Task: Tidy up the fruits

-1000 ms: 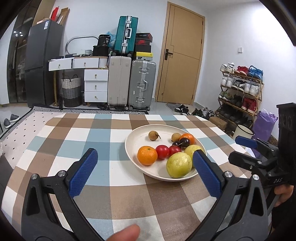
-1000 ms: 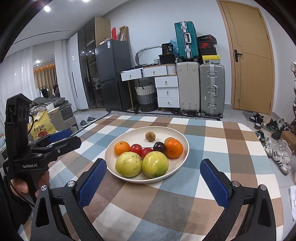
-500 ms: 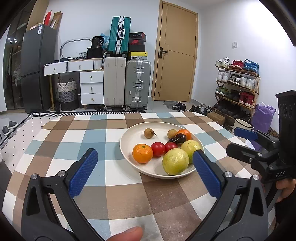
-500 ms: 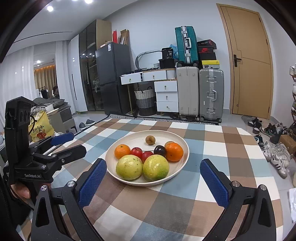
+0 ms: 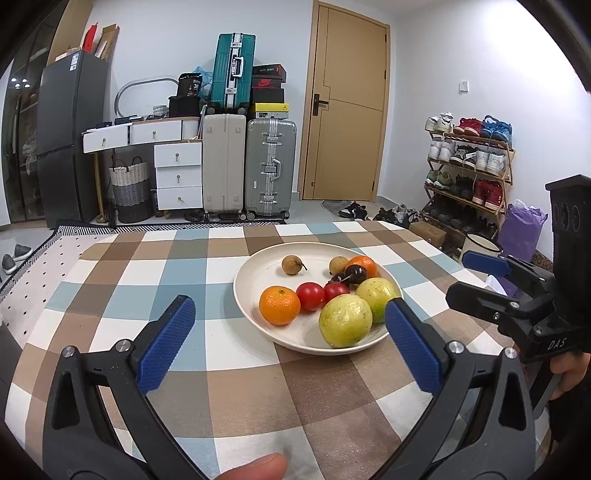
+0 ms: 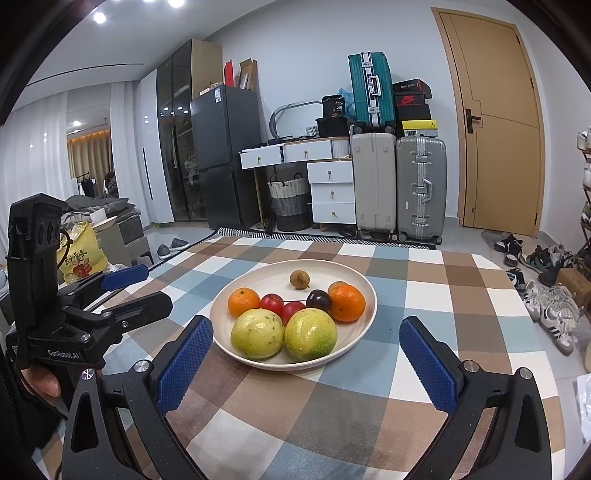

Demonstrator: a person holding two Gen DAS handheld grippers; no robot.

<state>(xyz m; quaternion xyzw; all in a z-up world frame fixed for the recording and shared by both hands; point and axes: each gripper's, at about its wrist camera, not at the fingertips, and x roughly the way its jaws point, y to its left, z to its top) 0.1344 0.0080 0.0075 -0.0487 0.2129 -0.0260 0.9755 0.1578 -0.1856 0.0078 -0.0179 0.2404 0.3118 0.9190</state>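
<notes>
You are holding the left gripper [image 5: 286, 339] and right gripper [image 6: 306, 362] spread wide, grasping nothing. Ahead, a cream plate [image 6: 364, 291] is sitting mid-tablecloth [image 5: 147, 266], carrying two oranges [image 6: 347, 302], two yellow-green fruits [image 6: 258, 334], two tomatoes [image 6: 272, 302], two small brown fruits [image 5: 290, 264] and one dark plum [image 6: 319, 300].

Both views are bright and evenly lit. In the right wrist view, recessed ceiling lights [image 6: 99, 16] glare white at the upper left, and warm light glows over the curtain [image 6: 86, 155] far left. The plate [image 6: 364, 291] casts only a soft shadow on the checked tablecloth [image 6: 424, 295]. Fisheye distortion bows the door [image 5: 347, 110], and dark vignetting fills the corners. Focus is sharp throughout.
</notes>
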